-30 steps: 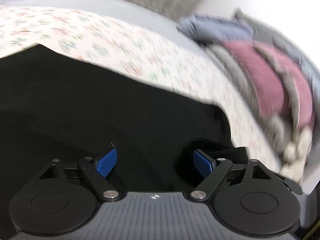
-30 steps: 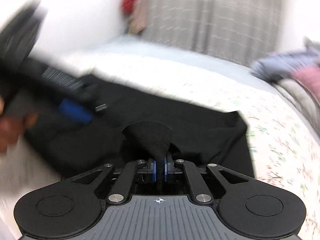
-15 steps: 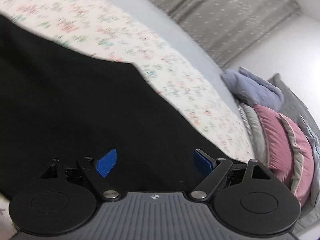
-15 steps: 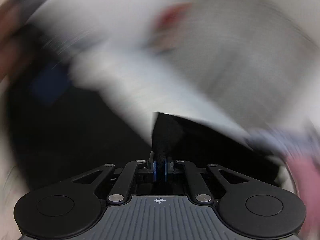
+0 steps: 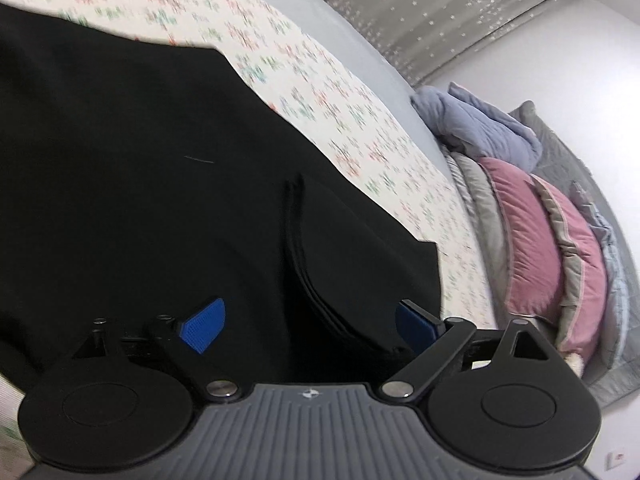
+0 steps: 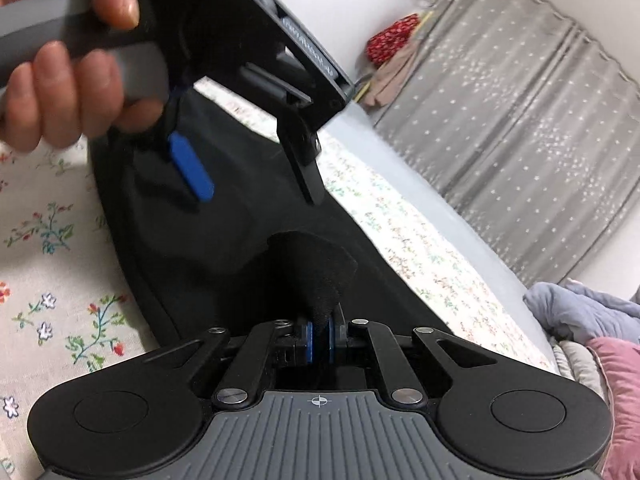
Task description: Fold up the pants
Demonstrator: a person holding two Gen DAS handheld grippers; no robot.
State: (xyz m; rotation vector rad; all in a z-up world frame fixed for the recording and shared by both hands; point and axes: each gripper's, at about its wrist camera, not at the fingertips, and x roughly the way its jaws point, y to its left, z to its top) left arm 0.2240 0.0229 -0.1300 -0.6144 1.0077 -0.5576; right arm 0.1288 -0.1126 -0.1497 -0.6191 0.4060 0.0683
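your right claw (image 6: 319,340) is pinching black pants (image 6: 240,248) fold on bed (image 6: 48,240); your left claw (image 5: 310,322) is opening wide, gripping nothing, over pants.

The right gripper (image 6: 319,340) pinches a raised fold of the black pants (image 6: 240,248), which lie on a floral bedsheet (image 6: 52,280). Farther left, a hand (image 6: 68,76) holds the left gripper (image 6: 256,184) above the pants, its jaws opening with nothing between them.
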